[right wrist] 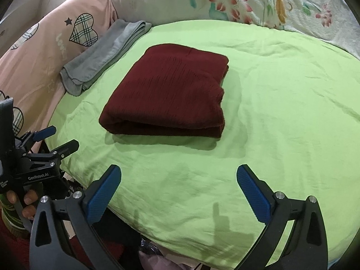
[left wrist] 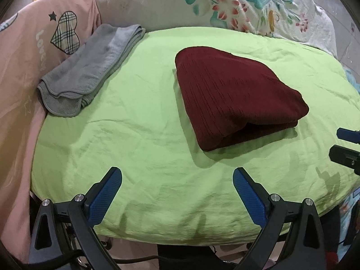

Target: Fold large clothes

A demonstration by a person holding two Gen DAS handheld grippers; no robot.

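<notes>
A dark red ribbed knit garment [left wrist: 234,96] lies folded in a thick stack on the green sheet [left wrist: 146,135]. It also shows in the right wrist view [right wrist: 171,90]. My left gripper [left wrist: 177,175] is open and empty, held back from the garment near the front edge of the sheet. It shows from the side at the left of the right wrist view [right wrist: 58,138]. My right gripper [right wrist: 178,173] is open and empty, in front of the garment. Its fingers [left wrist: 346,145] show at the right edge of the left wrist view.
A folded grey towel [left wrist: 90,67] lies at the sheet's left edge, also in the right wrist view [right wrist: 105,54]. A pink quilt with plaid hearts [left wrist: 27,51] lies to the left. A floral pillow [left wrist: 225,4] lies at the back.
</notes>
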